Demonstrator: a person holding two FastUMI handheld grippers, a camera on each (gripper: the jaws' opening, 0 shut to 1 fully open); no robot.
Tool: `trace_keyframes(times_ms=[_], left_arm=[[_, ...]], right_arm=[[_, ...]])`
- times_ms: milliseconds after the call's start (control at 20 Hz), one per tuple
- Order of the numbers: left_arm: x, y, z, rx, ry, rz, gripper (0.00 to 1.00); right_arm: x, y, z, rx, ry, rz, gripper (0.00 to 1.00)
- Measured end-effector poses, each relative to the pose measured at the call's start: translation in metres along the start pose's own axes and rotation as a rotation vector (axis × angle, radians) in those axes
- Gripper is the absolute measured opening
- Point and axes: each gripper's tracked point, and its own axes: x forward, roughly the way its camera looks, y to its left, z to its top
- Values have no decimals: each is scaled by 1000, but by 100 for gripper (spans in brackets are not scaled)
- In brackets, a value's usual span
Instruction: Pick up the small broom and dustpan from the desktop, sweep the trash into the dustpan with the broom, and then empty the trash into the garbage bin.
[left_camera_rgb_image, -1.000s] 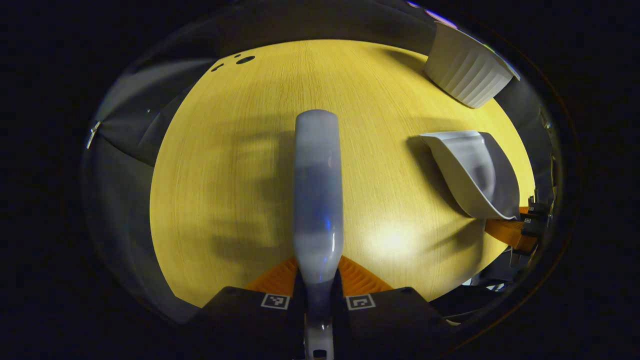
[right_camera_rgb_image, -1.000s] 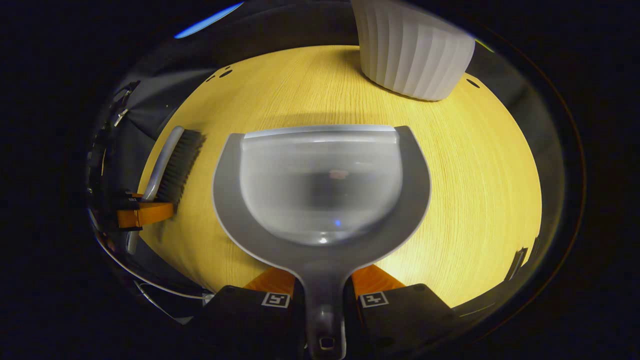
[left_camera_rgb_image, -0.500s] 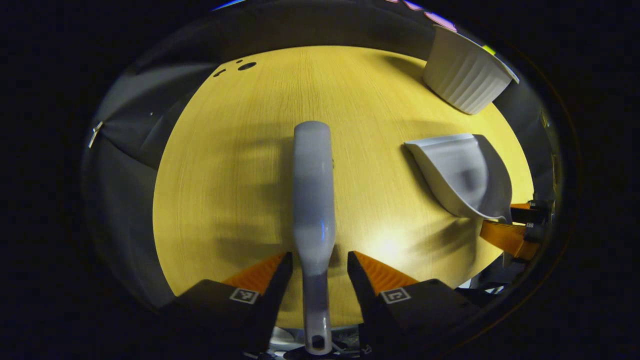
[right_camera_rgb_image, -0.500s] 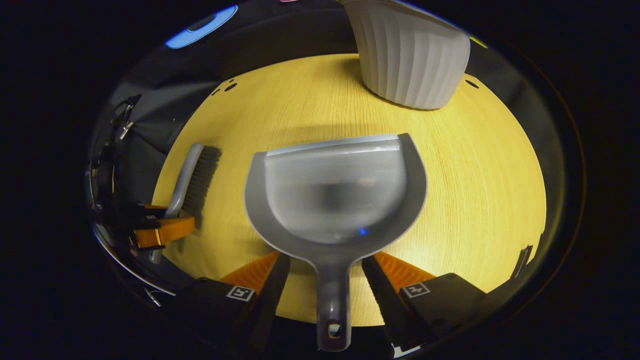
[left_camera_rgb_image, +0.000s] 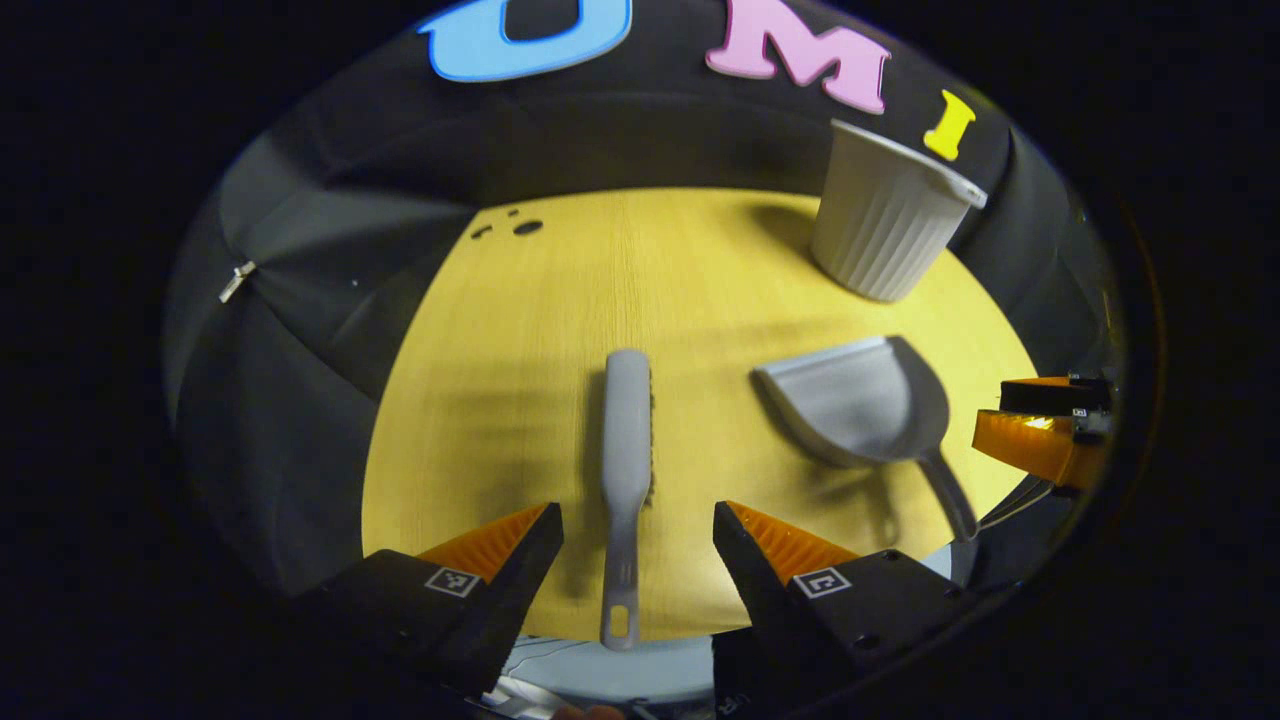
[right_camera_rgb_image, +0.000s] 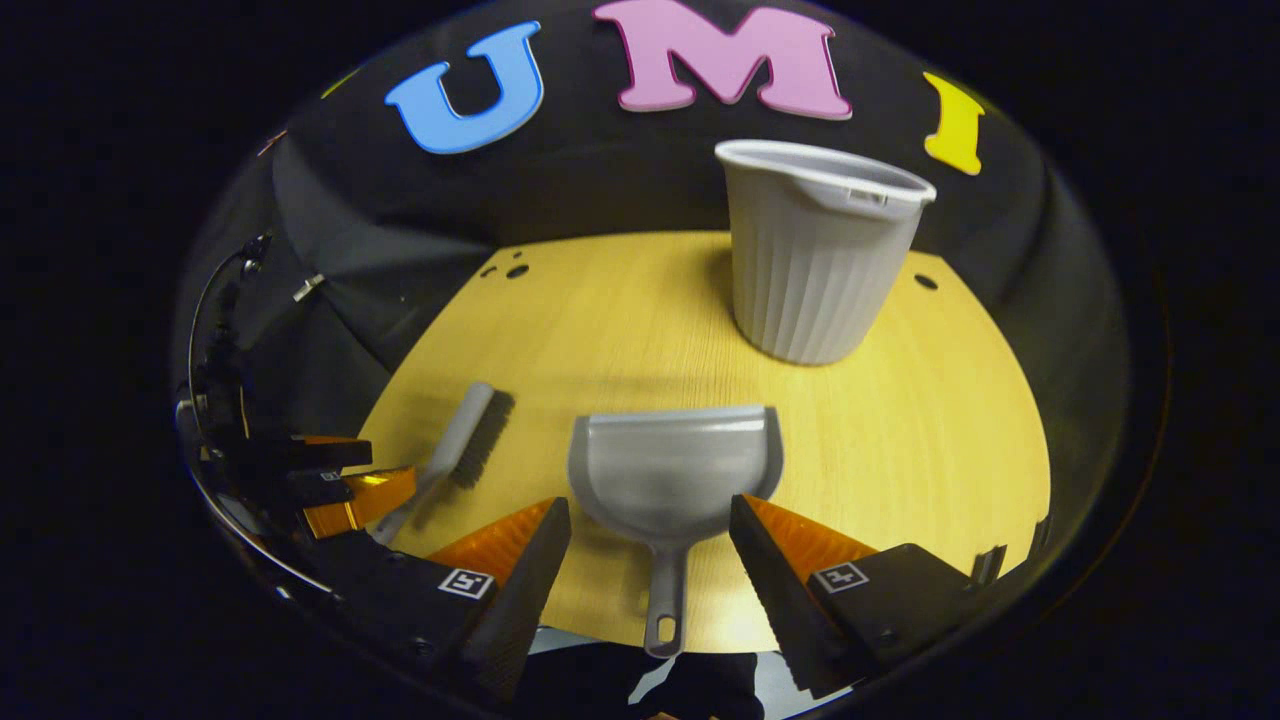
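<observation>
**Both grippers spread apart, broom and dustpan lying on the desktop**

In the left gripper view the left gripper (left_camera_rgb_image: 637, 530) has its two fingers spread wide, gripping nothing. The small broom (left_camera_rgb_image: 626, 470) lies flat on the yellow wooden desktop (left_camera_rgb_image: 560, 330) in the gap between them — its handle end with the hanging hole points back toward the camera, and neither finger touches it. The bristles run along its right edge as seen here.

To the right of the broom, near but apart, rests the dustpan (left_camera_rgb_image: 865, 405), mouth toward the broom and handle trailing toward the near right edge of the desk. Just beyond that handle sits the other gripper at the edge of the view.

In the right gripper view the right gripper (right_camera_rgb_image: 650, 530) is likewise spread wide and grips nothing. The dustpan (right_camera_rgb_image: 672, 470) sits on the desktop (right_camera_rgb_image: 950, 430) between its fingers, handle toward the camera, its open mouth facing away toward the garbage bin (right_camera_rgb_image: 815, 255). The bin stands upright at the far side of the desk, well apart from the dustpan. The broom (right_camera_rgb_image: 462, 445) lies to the left of the dustpan, with the left gripper (right_camera_rgb_image: 340, 485) near its handle end.
</observation>
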Motion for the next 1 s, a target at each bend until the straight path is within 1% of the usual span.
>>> trace_keyframes(times_ms=[150,250,300,350,400,600,700,750,850,900,1000], left_arm=[[-45,-7,42,-44,-201,7,98],[-78,-5,76,-36,-351,36,97],[-91,-2,88,-24,-429,55,97],[-115,-4,106,-3,-525,72,97],[-133,-4,121,12,-594,82,96],[-194,-24,157,91,-839,73,97],[-220,-40,170,126,-921,54,97],[-223,-44,169,131,-942,40,97],[-233,-60,172,118,-966,3,97],[-237,-67,172,106,-970,-12,97],[-240,-70,170,71,-980,-19,97]], right_arm=[[-33,-8,46,-3,-174,-30,99],[-55,-12,71,4,-284,-52,99],[-67,-15,85,5,-339,-63,99],[-83,-20,99,2,-413,-82,99],[-95,-23,110,-5,-472,-97,99],[-144,-28,155,-30,-694,-141,99],[-172,-27,173,-33,-785,-154,98],[-185,-30,181,-36,-827,-171,99],[-201,-40,183,-57,-889,-224,98],[-209,-43,183,-69,-907,-253,100],[-218,-45,175,-72,-918,-293,98]])
